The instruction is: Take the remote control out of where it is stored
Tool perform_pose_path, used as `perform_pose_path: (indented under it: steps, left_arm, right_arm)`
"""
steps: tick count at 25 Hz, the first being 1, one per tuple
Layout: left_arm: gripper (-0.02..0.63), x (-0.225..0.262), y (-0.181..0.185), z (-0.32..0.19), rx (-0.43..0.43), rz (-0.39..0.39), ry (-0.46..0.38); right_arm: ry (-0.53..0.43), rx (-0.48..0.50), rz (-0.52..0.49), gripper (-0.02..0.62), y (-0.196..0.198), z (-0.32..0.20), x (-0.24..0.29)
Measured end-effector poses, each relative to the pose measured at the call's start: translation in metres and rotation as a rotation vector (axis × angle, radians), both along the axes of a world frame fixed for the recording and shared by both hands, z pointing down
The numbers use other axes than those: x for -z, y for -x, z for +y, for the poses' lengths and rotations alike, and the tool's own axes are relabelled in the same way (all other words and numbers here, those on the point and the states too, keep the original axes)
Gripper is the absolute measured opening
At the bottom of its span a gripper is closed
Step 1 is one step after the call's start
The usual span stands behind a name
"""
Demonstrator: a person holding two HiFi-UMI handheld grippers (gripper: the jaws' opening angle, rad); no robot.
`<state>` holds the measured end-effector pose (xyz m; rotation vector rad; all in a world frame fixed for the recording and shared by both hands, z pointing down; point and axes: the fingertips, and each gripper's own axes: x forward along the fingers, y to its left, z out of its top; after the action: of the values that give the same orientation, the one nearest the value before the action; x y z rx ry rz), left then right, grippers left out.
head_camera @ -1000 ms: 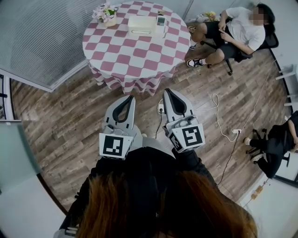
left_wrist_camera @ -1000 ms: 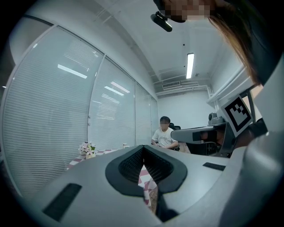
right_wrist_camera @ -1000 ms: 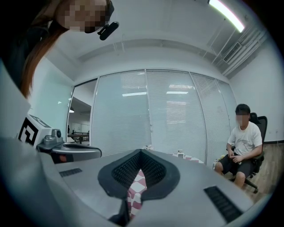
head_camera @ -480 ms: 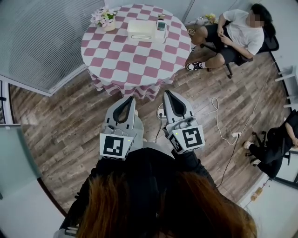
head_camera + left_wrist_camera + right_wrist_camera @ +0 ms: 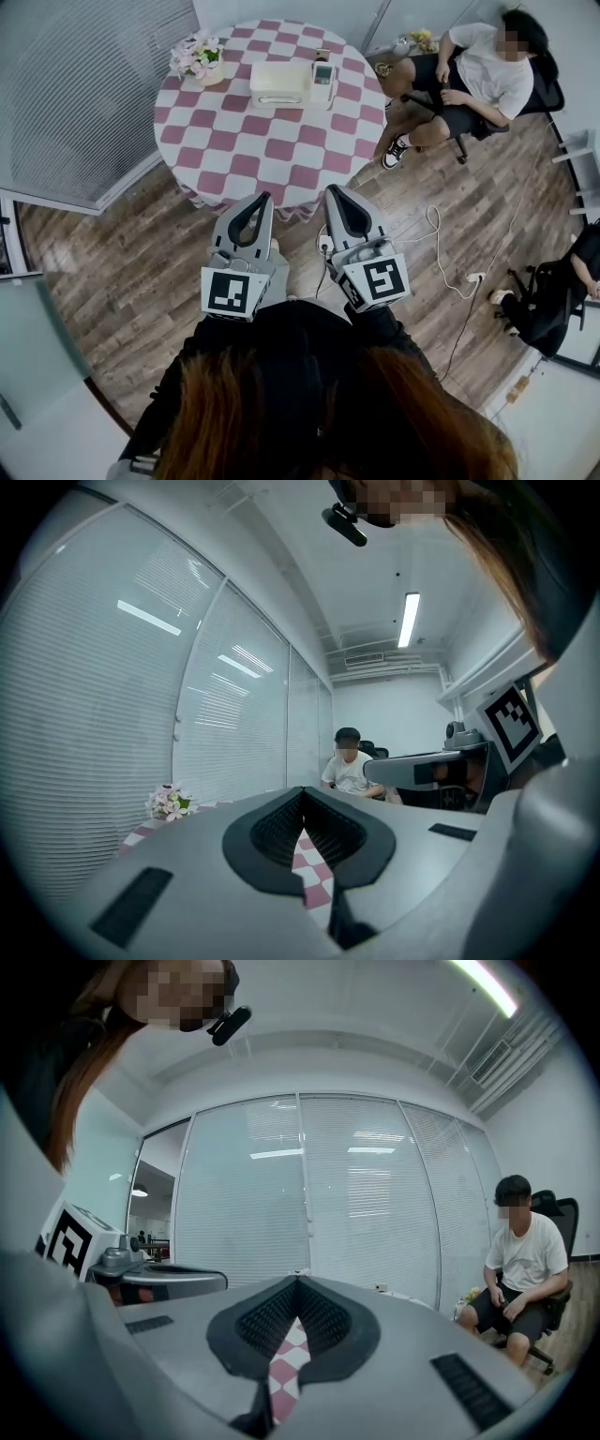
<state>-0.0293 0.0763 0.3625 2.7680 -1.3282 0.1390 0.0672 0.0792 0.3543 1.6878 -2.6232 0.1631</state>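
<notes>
A round table (image 5: 234,141) with a pink-and-white checked cloth stands ahead of me. At its far side lies a white box (image 5: 279,82). Right beside it, what looks like the remote control (image 5: 323,70) stands in a small white holder. My left gripper (image 5: 265,196) and right gripper (image 5: 330,188) hang side by side over the floor just short of the table's near edge, both shut with nothing in them. The left gripper (image 5: 302,790) and the right gripper (image 5: 297,1280) each show only checked cloth (image 5: 311,862) through the hollow between the pads.
A pot of pink flowers (image 5: 195,58) sits at the table's far left. A person sits on a chair (image 5: 473,70) to the right of the table, another (image 5: 562,291) at the right edge. A white cable and socket strip (image 5: 450,262) lie on the wood floor. Blinds line the glass wall (image 5: 75,84) to the left.
The table has come nearer and lower in the head view as I step toward it. Both grippers stay shut and level in front of me. The seated person has shifted a leg.
</notes>
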Motion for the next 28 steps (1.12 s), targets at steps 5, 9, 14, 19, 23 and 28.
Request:
perform_pose_path:
  steps: [5,9,14,19,23,28]
  left_arm:
    - [0.009,0.0,-0.008,-0.044,-0.03,-0.001,0.014]
    - [0.009,-0.001,-0.008,-0.074,-0.045,0.005,0.018]
    - [0.009,-0.002,-0.006,-0.1,-0.066,0.012,0.023]
    - [0.009,-0.005,-0.003,-0.122,-0.086,0.022,0.033]
    - [0.009,-0.007,-0.001,-0.137,-0.104,0.027,0.027]
    - [0.009,-0.009,0.001,-0.151,-0.117,0.025,0.026]
  right_arm:
    - [0.018,-0.034,0.001,0.014,-0.006,-0.04,0.0]
    - [0.034,-0.057,-0.002,0.014,-0.008,-0.068,-0.002]
    - [0.043,-0.082,-0.001,0.014,-0.005,-0.094,-0.001]
    - [0.026,-0.075,0.007,0.014,0.001,-0.112,-0.004]
    - [0.022,-0.094,0.013,0.014,0.002,-0.126,-0.005]
    - [0.003,-0.136,0.007,0.014,-0.005,-0.142,0.001]
